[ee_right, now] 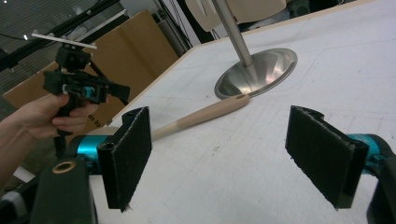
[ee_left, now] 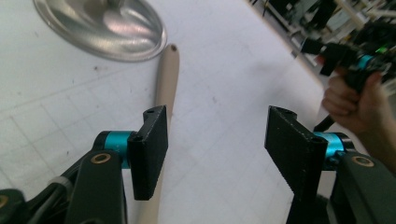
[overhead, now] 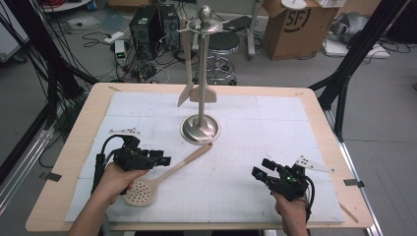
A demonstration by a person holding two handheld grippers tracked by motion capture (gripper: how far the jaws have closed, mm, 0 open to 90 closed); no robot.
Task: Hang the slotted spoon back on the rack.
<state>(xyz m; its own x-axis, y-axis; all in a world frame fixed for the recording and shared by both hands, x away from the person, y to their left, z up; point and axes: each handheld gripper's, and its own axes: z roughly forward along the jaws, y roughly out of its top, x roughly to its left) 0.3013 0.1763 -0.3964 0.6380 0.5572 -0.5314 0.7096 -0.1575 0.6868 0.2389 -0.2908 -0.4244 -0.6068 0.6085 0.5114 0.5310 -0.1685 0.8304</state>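
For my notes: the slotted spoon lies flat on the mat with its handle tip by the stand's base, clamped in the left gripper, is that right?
Not clamped: the left gripper view shows the left gripper open, the slotted spoon lying free; the rest holds.

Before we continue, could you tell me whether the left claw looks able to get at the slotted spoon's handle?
Probably yes: the left claw stands open just beside the slotted spoon, with nothing lying between them.

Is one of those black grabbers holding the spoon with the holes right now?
No. The slotted spoon lies on the table. The left gripper hovers over its handle with jaws open, not pinching it. The right gripper is open with nothing in it.
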